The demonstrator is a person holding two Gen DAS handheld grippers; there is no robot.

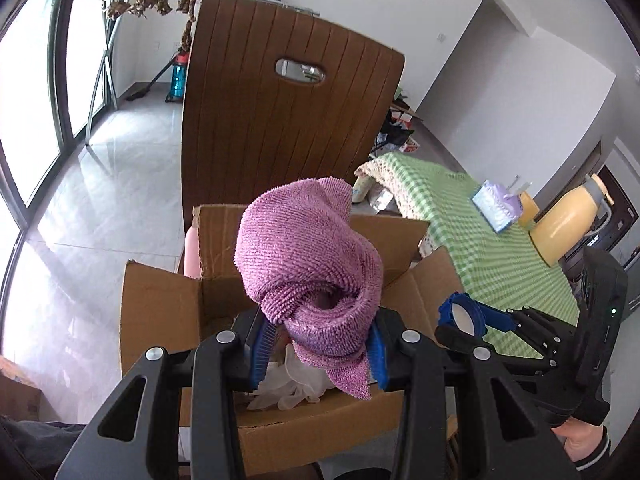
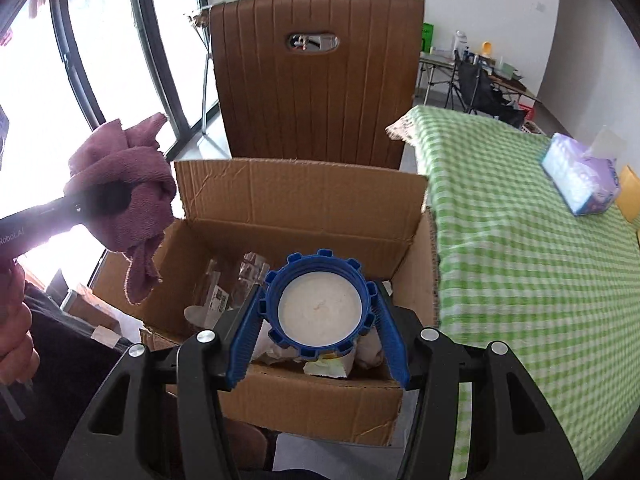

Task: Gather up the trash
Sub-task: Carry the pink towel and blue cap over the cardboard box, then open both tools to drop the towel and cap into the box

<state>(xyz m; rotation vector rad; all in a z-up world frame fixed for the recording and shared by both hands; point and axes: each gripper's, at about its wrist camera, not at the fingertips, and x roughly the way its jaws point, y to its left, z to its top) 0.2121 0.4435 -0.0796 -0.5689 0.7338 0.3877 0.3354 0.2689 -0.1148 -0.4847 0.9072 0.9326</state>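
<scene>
An open cardboard box [image 2: 304, 196] stands in front of a brown chair and holds plastic and paper trash [image 2: 224, 296]. My left gripper [image 1: 320, 344] is shut on a bunched purple cloth [image 1: 308, 248], held over the box [image 1: 160, 308]. The cloth also shows at the left of the right wrist view [image 2: 124, 184]. My right gripper [image 2: 318, 334] is shut on a blue ribbed bottle cap [image 2: 320, 300] with a white inside, held above the box's front. The cap and right gripper also show in the left wrist view [image 1: 464, 314].
A brown slatted chair back [image 2: 316, 80] rises behind the box. A table with a green checked cloth [image 2: 520, 240] lies at the right and carries a tissue pack [image 2: 580, 176] and a yellow jug [image 1: 568, 220]. Glass doors are at the left.
</scene>
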